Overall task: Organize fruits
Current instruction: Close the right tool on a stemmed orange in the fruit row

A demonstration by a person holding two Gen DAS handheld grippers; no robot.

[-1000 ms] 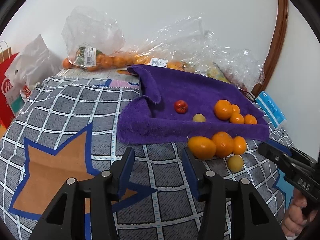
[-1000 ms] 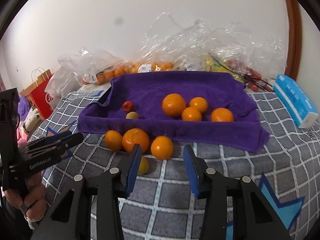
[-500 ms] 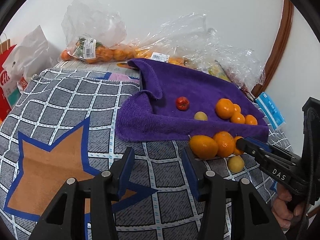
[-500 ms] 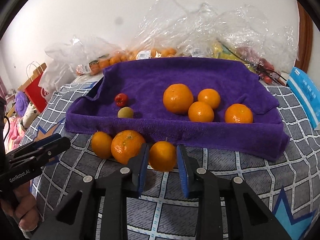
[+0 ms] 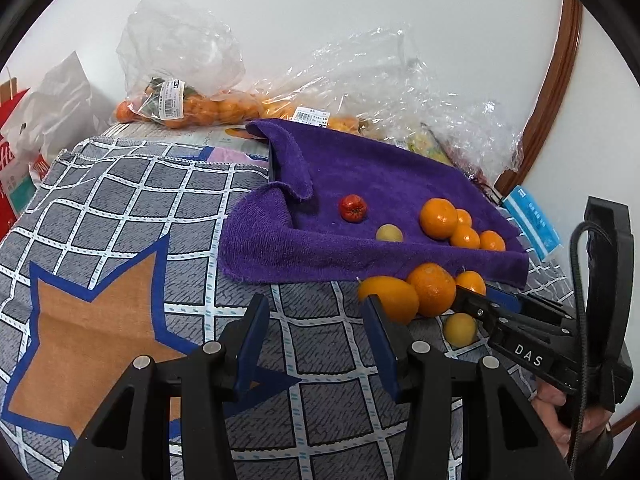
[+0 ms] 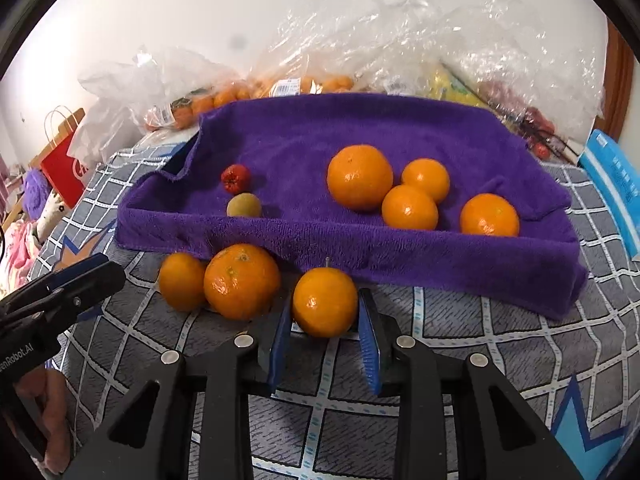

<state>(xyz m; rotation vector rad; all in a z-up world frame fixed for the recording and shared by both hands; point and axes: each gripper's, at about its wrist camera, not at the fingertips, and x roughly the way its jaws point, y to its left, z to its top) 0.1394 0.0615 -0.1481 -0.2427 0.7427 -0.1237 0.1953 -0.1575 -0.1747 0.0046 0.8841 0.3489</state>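
Note:
A purple towel-lined tray (image 6: pixel 400 252) holds several oranges (image 6: pixel 360 178), a small red fruit (image 6: pixel 236 178) and a yellow-green fruit (image 6: pixel 244 205). In front of it on the checked cloth lie three oranges. My right gripper (image 6: pixel 324 320) has its blue pads on either side of the rightmost orange (image 6: pixel 325 301), closed on it. The other two oranges (image 6: pixel 240 280) sit to its left. In the left wrist view my left gripper (image 5: pixel 316 320) is open and empty over the cloth, left of the loose oranges (image 5: pixel 430 294). A small yellow fruit (image 5: pixel 460 329) lies by the right gripper (image 5: pixel 472 300).
Clear plastic bags of oranges (image 5: pixel 188 108) and other produce (image 6: pixel 460 84) line the wall behind the tray. A red paper bag (image 6: pixel 66 168) stands at the far left. A blue packet (image 6: pixel 616 184) lies right of the tray. The cloth (image 5: pixel 120 220) has a star pattern.
My right gripper moved forward to the rightmost loose orange and its jaws narrowed around it. The left gripper shifted slightly and stayed open.

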